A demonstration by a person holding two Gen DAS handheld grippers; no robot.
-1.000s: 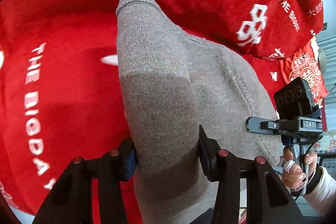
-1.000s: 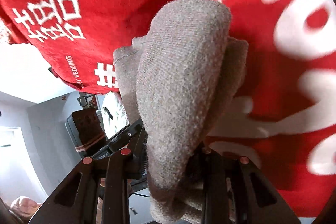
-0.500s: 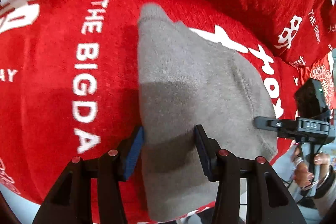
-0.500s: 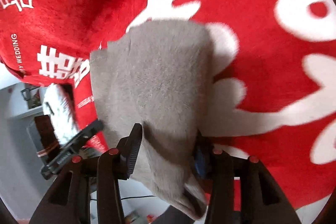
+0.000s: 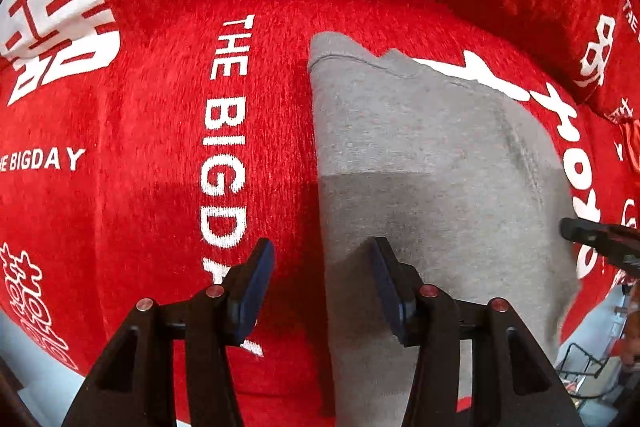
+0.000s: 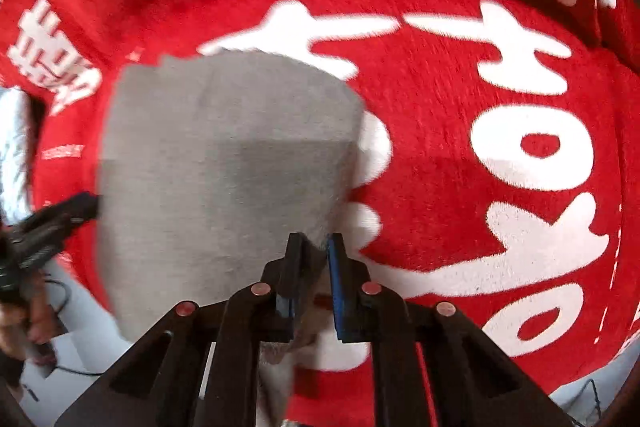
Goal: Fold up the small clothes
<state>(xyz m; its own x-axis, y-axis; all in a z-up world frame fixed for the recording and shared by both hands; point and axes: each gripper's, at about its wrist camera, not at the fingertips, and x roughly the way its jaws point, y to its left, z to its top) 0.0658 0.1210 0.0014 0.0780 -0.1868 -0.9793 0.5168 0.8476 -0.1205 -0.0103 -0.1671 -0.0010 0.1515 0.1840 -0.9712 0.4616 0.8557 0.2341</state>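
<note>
Item: grey garment (image 5: 432,163), folded on red blanket (image 5: 160,187). Our left gripper (image 5: 322,279) gapes wide, empty; right gripper (image 6: 312,267) nearly closed, pinching the near-right corner. Risk: we withdraw unreleased, dragging the fold apart.

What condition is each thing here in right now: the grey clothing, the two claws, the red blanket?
Grey garment: folded, lying flat on the blanket.
Left claw: open, its right finger over the garment's near-left edge, gripping nothing.
Right claw: nearly closed, pinching the garment's near-right corner.
Red blanket: spread out under the garment, white lettering showing.
</note>
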